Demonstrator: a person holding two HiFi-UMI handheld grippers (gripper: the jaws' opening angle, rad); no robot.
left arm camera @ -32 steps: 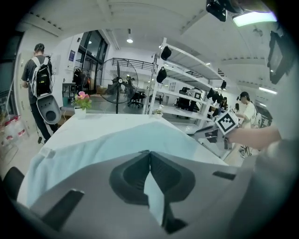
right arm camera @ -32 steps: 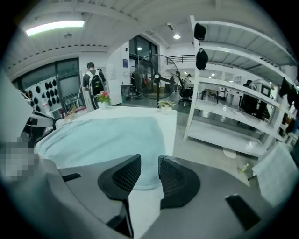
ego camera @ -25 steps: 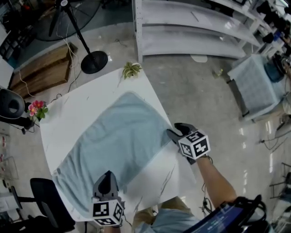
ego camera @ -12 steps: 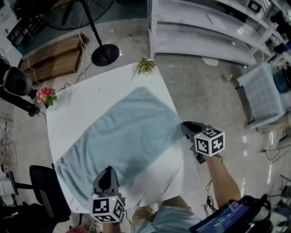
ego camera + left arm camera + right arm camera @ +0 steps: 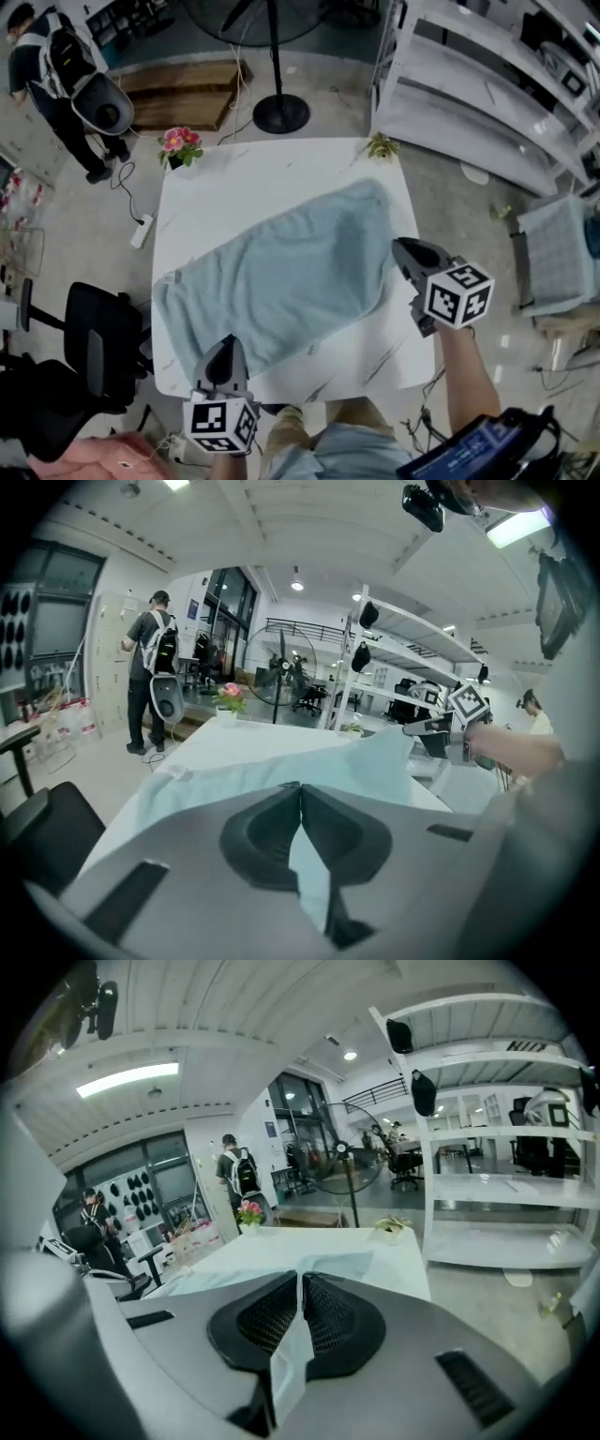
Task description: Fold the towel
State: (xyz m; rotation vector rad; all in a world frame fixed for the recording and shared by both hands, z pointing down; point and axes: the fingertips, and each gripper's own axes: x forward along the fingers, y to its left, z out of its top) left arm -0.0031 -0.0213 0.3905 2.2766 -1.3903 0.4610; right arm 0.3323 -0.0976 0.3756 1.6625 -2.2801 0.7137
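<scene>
A light blue towel [image 5: 281, 272] lies spread at a slant on the white table [image 5: 281, 169]. My left gripper [image 5: 223, 343] is at the table's near edge, shut on the towel's near corner. In the left gripper view, towel cloth [image 5: 309, 874] hangs out between the closed left gripper [image 5: 300, 786]. My right gripper [image 5: 397, 245] is at the towel's right corner. Its jaws have just closed, and a strip of towel [image 5: 286, 1363] is pinched in the right gripper [image 5: 300, 1277].
A pink flower pot [image 5: 178, 142] and a small green plant [image 5: 380, 145] stand on the far table corners. A fan stand [image 5: 279, 112] and white shelving [image 5: 469, 94] lie beyond. A black chair [image 5: 94, 337] is at the left, where a person [image 5: 56, 66] stands far off.
The right gripper has closed on the towel's right corner and lifted it. The left gripper has shifted with its corner held. The head view has swung, so the table sits more squarely.
</scene>
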